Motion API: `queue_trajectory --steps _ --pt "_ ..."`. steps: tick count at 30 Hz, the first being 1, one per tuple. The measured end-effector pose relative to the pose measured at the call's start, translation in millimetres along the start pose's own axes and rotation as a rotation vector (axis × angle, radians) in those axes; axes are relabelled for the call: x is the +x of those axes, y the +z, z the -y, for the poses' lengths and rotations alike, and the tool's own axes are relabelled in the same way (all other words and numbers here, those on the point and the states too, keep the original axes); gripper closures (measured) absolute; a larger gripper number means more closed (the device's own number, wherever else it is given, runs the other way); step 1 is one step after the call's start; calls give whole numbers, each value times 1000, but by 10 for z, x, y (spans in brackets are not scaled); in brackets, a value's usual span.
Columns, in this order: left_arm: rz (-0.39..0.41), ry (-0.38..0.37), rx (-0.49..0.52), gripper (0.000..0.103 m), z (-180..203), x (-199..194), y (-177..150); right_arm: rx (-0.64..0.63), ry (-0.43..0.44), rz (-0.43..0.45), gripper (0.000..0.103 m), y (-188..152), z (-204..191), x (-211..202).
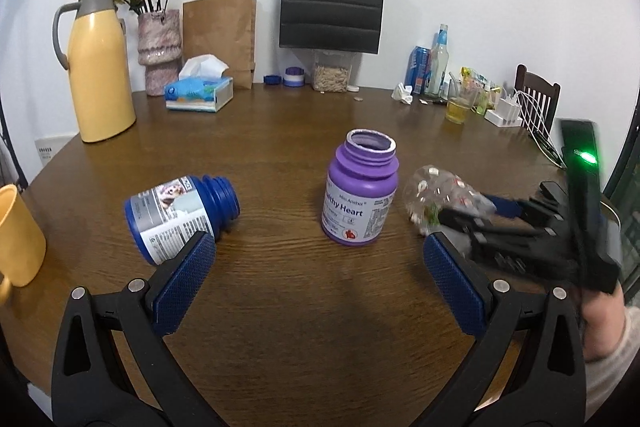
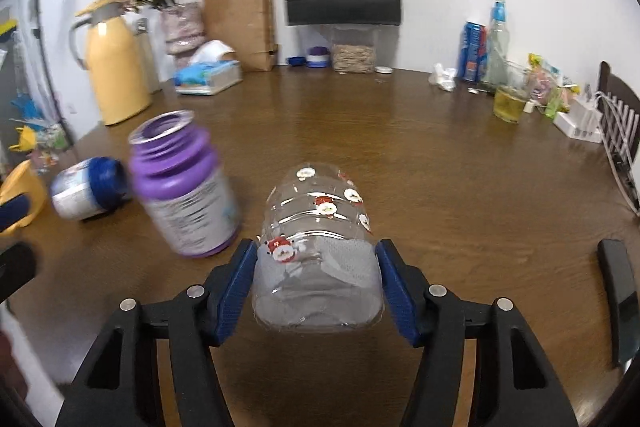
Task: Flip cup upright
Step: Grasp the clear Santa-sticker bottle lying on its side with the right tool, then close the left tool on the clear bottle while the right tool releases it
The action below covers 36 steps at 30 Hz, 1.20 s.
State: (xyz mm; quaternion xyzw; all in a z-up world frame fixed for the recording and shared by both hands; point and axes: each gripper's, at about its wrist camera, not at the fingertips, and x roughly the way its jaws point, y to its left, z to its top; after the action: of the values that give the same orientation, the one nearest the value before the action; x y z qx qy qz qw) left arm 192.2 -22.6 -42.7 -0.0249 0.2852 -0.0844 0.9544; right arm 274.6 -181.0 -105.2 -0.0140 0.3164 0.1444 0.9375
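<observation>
A clear cup (image 2: 320,227) printed with small red and white figures lies on its side between the blue pads of my right gripper (image 2: 317,283), which is shut on it near its open rim. In the left wrist view the cup (image 1: 436,195) shows tilted at the right, held by the right gripper (image 1: 472,215). My left gripper (image 1: 318,259) is open and empty above the brown table (image 1: 300,327), its left fingertip (image 1: 188,267) in front of a lying blue bottle (image 1: 180,215).
A purple open bottle (image 1: 358,193) stands just left of the cup, also seen in the right wrist view (image 2: 184,187). A yellow jug (image 1: 100,67), a tissue box (image 1: 200,91), paper bags, drinks and a glass (image 1: 458,107) line the far edge. A yellow mug (image 1: 16,239) is at the left.
</observation>
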Motion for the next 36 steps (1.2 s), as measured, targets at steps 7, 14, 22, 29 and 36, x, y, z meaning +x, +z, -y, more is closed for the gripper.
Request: queue_trajectory --steps 7,14,22,29,36 --pt "-87 -122 -27 0 4 157 -11 -265 176 42 37 -532 -641 -522" --pt "-136 -179 -45 18 109 409 11 -321 207 66 36 -677 -718 -576" --pt "-123 -139 -2 27 160 412 -41 -247 110 40 25 -666 -458 -505" --pt "-108 -91 55 27 257 369 -44 -125 -17 49 25 -664 -129 -572" --pt "-19 -228 125 15 445 83 146 -9 -48 66 25 -693 98 -605"
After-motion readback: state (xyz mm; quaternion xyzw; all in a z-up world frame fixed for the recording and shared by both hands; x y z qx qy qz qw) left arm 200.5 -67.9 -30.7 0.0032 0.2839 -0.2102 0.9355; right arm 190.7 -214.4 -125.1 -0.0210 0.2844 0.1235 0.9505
